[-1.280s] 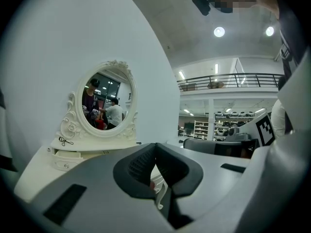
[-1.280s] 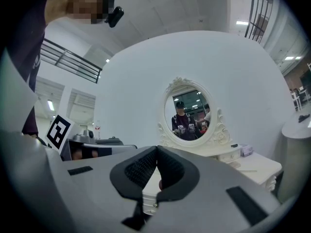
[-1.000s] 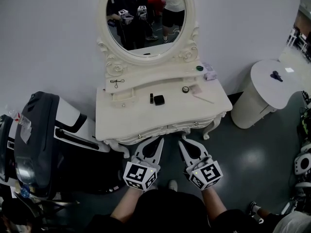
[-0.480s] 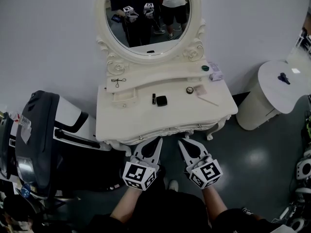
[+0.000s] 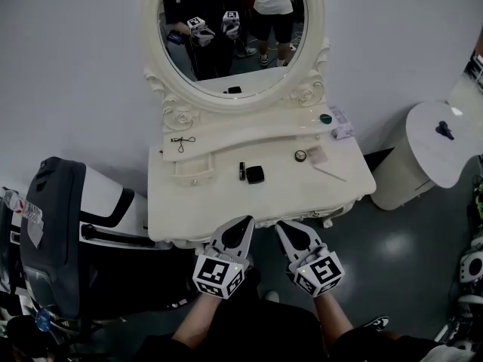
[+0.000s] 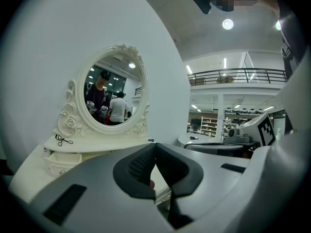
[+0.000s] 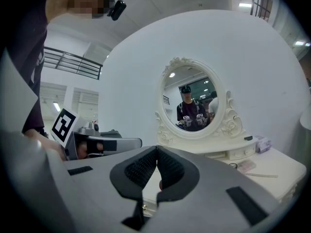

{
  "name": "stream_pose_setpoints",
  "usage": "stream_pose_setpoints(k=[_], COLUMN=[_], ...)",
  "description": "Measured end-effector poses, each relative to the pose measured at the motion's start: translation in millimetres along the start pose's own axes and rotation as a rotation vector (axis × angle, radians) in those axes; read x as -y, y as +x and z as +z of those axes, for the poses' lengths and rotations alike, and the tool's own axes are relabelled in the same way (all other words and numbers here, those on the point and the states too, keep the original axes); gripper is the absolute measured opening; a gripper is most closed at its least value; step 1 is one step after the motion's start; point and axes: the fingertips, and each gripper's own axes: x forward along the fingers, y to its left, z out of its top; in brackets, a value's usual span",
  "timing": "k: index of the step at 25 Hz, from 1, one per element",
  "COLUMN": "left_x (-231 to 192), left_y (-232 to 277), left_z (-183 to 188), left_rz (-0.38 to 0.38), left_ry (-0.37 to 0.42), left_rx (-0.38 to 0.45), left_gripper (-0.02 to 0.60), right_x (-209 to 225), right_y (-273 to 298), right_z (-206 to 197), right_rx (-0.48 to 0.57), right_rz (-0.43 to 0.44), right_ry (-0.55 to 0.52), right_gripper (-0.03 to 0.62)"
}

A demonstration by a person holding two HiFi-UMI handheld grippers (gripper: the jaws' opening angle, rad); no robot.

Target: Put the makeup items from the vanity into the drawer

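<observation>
Both grippers sit at the lower middle of the head view, just below the front edge of the vanity [image 5: 189, 202]. They are side by side and point up the frame toward it. The left gripper [image 5: 247, 220] has its jaws pressed together with nothing between them; its own view shows the black pads [image 6: 138, 166] meeting at the tip. The right gripper [image 5: 281, 225] is the same — jaws closed tip to tip, empty. Neither touches any item.

The makeup lies on the vanity, in the middle of the frame. A lipstick [image 5: 242, 170] and a black compact [image 5: 255, 174] lie just beside each other at the tabletop's centre. To their right are a small round jar [image 5: 300, 155], a pink card [image 5: 318, 154] just beside it, and a thin white stick [image 5: 330, 173] lying slantwise. On the raised shelf behind, a curler [image 5: 181, 140] lies at the left end, while a green-lidded pot [image 5: 325, 118] and a lilac box [image 5: 342, 132] sit at the right end. A small drawer [image 5: 192, 168] sits under the shelf's left end, below the curler — whether it is open I cannot tell.

The oval mirror [image 5: 230, 32] fills the upper middle and reflects the person holding both grippers. A round white side table [image 5: 426, 153] stands at the right edge, and a dark machine [image 5: 53, 225] at the lower left.
</observation>
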Motion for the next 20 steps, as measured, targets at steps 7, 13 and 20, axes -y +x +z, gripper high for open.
stream_pose_setpoints(k=[7,13,20], left_x=[-42,-80,-113], left_y=[25,42,61], left_z=[8,15,15], left_rz=[-0.025,-0.04,-0.072], left_ry=[-0.019,-0.033,-0.047], left_rx=[-0.001,-0.017,-0.041], left_gripper=[0.015,0.015,0.015], right_x=[13,22,28], right_y=[46,87,126], right_z=[4,10,12], right_rx=[-0.027,-0.056,-0.082], right_rz=[-0.009,-0.011,-0.023], right_ry=[-0.015,-0.024,-0.023], right_gripper=[0.023,0.023,0.024])
